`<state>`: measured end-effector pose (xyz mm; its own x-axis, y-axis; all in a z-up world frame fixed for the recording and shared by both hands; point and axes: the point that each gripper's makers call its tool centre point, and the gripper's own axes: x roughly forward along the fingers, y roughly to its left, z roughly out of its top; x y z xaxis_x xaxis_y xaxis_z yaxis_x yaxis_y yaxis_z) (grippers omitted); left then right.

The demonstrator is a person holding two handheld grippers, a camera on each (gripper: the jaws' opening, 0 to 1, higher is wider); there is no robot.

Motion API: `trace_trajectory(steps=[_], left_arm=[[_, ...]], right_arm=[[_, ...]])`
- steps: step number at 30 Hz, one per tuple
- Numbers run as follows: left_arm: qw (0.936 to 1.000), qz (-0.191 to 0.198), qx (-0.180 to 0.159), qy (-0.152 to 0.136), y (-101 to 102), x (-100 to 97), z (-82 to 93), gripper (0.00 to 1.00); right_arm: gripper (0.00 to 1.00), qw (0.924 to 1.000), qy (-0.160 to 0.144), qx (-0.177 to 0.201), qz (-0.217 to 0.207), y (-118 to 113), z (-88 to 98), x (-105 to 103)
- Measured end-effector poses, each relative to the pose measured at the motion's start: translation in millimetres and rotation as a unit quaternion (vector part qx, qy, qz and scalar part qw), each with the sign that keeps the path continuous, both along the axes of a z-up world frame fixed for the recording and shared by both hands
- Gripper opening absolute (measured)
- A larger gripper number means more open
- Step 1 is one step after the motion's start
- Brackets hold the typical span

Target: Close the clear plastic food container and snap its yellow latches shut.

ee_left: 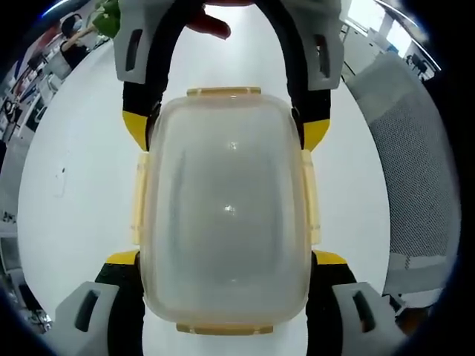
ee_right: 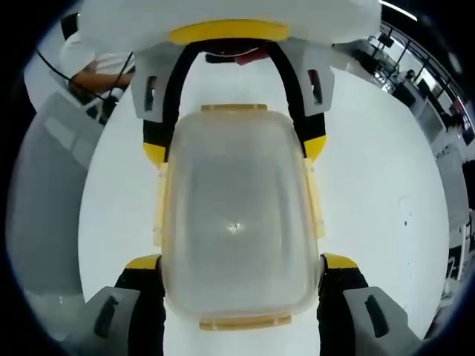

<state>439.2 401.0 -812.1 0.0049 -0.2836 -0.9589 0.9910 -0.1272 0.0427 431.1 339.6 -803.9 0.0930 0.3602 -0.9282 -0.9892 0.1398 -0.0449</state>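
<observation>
Resting lidded on white table (ee_left: 67,222), clear container (ee_left: 226,211), yellow latches (ee_left: 223,92)

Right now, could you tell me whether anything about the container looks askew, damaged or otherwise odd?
Nothing stands out. The lid sits squarely on the clear container, no cracks or spills visible. The left gripper and right gripper straddle it from opposite ends on the white table. The yellow latches look even.

The left gripper (ee_left: 226,259) and the right gripper (ee_right: 241,263) face each other. Each has its yellow-tipped jaws spread wide.
</observation>
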Motion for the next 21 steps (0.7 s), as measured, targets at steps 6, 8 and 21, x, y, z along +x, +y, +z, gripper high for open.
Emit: trace_trajectory(steps=[6,8,21], left_arm=[[1.0,0.001,0.0,-0.005,-0.6,1.0,-1.0,0.92],[1.0,0.0,0.001,-0.007,-0.2,0.1,-0.7,0.92],[0.9998,0.0,-0.02,-0.003,-2.3,-3.5,1.8,0.92]], right_arm=[[0.86,0.9999,-0.006,0.014,0.001,1.0,1.1,-0.1],[0.86,0.9998,-0.01,0.019,0.003,1.5,1.1,-0.5],[0.86,0.9982,-0.016,0.057,0.009,1.7,5.3,-2.9]])
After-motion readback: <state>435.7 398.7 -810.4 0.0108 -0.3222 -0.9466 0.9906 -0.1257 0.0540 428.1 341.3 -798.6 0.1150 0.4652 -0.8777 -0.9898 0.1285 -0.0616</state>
